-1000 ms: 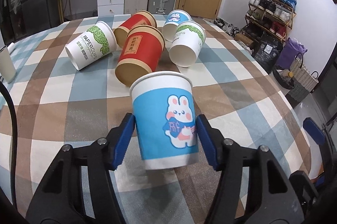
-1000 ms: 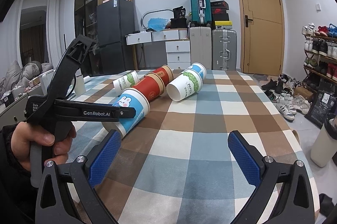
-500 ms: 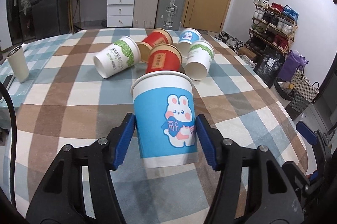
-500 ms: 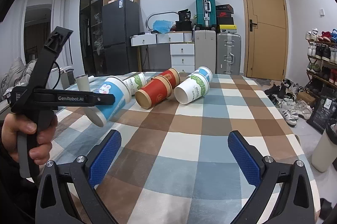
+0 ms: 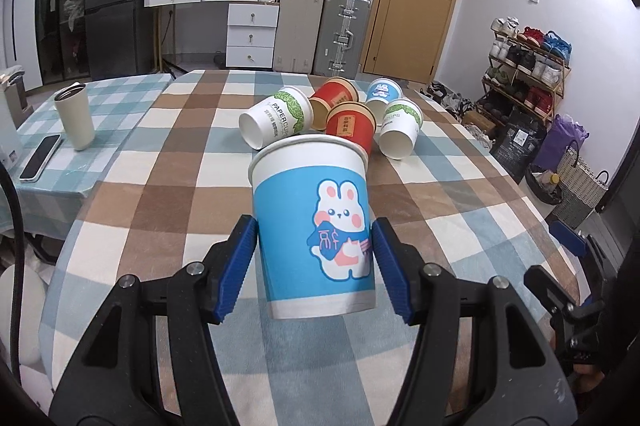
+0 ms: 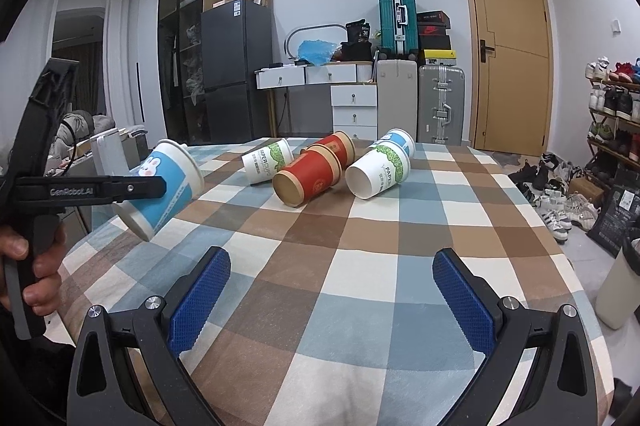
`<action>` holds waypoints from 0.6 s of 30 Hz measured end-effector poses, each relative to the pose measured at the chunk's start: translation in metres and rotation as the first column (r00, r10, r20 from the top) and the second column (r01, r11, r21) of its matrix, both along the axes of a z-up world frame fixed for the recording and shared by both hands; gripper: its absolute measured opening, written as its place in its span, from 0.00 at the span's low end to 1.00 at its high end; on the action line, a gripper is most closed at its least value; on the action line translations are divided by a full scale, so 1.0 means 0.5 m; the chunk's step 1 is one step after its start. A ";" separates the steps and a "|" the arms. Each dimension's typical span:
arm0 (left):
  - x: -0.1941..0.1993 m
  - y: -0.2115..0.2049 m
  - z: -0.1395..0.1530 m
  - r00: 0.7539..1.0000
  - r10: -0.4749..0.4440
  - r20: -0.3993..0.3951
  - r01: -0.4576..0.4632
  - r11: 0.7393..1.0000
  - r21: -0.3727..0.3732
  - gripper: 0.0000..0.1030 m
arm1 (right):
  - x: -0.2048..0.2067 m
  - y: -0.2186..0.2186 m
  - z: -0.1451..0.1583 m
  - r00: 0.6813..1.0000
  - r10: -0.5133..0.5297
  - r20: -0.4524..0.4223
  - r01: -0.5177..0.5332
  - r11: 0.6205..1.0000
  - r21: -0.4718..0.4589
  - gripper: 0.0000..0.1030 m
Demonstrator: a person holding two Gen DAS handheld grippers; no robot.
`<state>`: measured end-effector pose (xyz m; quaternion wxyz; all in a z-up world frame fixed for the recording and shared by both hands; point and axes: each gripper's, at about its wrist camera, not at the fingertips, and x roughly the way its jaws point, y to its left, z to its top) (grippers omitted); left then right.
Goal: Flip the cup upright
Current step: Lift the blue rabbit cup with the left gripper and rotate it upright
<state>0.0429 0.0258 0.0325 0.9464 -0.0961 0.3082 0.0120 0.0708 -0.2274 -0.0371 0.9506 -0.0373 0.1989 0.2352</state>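
My left gripper point(image 5: 314, 258) is shut on a blue paper cup with a rabbit print point(image 5: 314, 222), held above the checked tablecloth, tilted with its mouth up and away. The same cup point(image 6: 168, 192) shows at the left of the right wrist view, clamped in the left gripper's black finger point(image 6: 100, 188). My right gripper point(image 6: 330, 290) is open and empty over the near part of the table. Several cups lie on their sides further back: two red point(image 6: 308, 176), two white with green print point(image 6: 378, 170), and one blue point(image 5: 384, 94).
The table point(image 5: 160, 186) wears a brown, blue and cream checked cloth. A beige tumbler point(image 5: 75, 116) and a phone point(image 5: 40, 157) sit on a side table at left. Suitcases, drawers and a door stand behind; a shoe rack is at right.
My left gripper has lifted the blue rabbit cup up and back toward the near left, away from the pile, turning it more upright. The right gripper stayed open and nearly still.
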 end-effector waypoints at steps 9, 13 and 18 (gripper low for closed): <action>-0.083 -0.023 -0.009 0.999 -0.032 0.009 0.031 0.999 0.005 0.55 | -0.015 0.003 -0.004 1.000 0.004 -0.002 -0.004 1.000 -0.008 1.00; -0.102 -0.041 -0.025 0.999 -0.046 -0.006 0.045 0.999 -0.003 0.55 | -0.015 0.004 -0.005 1.000 0.003 -0.004 -0.003 1.000 -0.010 1.00; -0.115 -0.059 -0.055 0.998 -0.055 -0.032 0.055 0.998 -0.019 0.55 | -0.017 0.007 -0.012 1.000 0.006 -0.011 -0.006 1.000 -0.013 1.00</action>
